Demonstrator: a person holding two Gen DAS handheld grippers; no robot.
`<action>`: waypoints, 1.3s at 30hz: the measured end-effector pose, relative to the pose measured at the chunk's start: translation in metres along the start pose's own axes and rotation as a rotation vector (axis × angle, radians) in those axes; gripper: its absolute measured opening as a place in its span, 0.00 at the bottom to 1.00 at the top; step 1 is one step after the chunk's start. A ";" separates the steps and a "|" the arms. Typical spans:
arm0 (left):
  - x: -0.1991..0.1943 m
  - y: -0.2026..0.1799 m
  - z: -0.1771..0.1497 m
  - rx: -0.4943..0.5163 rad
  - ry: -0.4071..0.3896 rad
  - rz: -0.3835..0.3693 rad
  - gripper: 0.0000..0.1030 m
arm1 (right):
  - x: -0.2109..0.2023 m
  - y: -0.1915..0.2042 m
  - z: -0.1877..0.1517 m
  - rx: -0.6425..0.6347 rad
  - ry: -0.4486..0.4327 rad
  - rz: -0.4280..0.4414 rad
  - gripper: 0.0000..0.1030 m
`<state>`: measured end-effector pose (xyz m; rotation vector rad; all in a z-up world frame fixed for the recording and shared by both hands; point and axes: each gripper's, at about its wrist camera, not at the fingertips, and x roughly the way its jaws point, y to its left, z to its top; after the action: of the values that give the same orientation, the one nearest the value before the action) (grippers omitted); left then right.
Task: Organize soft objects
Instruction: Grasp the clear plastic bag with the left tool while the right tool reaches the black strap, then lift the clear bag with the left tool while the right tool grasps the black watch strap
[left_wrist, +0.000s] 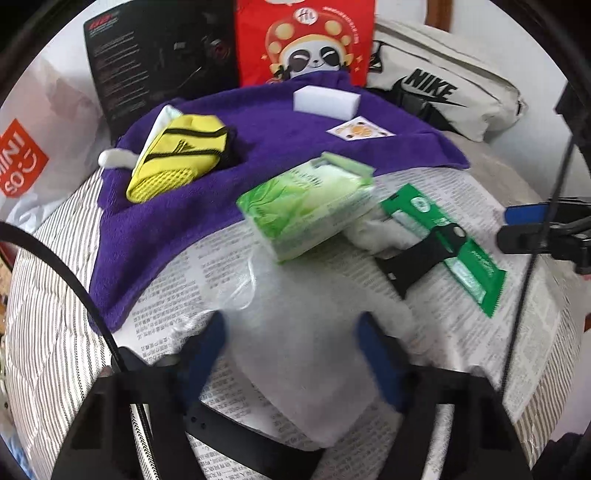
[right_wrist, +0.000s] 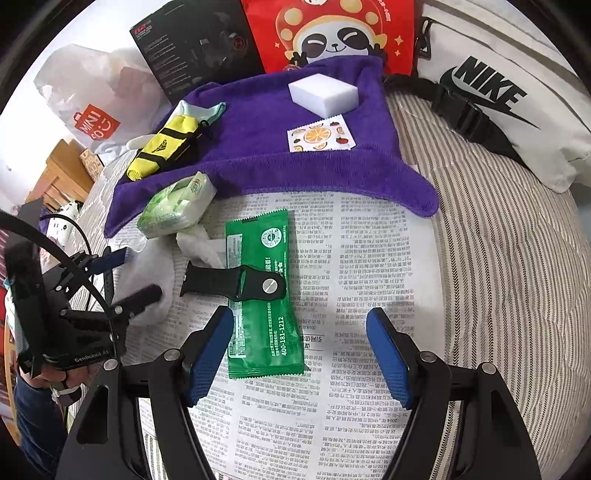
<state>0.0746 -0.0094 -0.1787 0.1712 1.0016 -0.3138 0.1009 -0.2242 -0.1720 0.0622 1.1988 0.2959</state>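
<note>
One purple towel (right_wrist: 258, 147) – one white sponge (right_wrist: 323, 92) – one tissue pack (right_wrist: 177, 206) – two green sachets (right_wrist: 264, 295).

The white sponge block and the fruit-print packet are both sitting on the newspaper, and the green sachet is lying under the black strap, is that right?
Not quite. The white sponge block and the fruit-print packet sit on the purple towel, not the newspaper. The green sachet does lie under the black strap. The right wrist view shows this.
</note>
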 end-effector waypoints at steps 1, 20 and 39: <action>-0.001 -0.001 0.001 0.006 -0.003 -0.005 0.31 | 0.001 -0.001 0.000 0.001 0.002 -0.001 0.72; -0.025 0.037 0.000 -0.127 -0.029 -0.103 0.05 | 0.013 0.020 -0.001 -0.061 0.020 0.025 0.72; -0.018 0.053 -0.007 -0.202 -0.024 -0.164 0.05 | 0.040 0.065 0.006 -0.345 -0.039 -0.095 0.44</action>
<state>0.0778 0.0460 -0.1670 -0.0987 1.0196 -0.3610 0.1068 -0.1510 -0.1930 -0.2868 1.0947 0.4123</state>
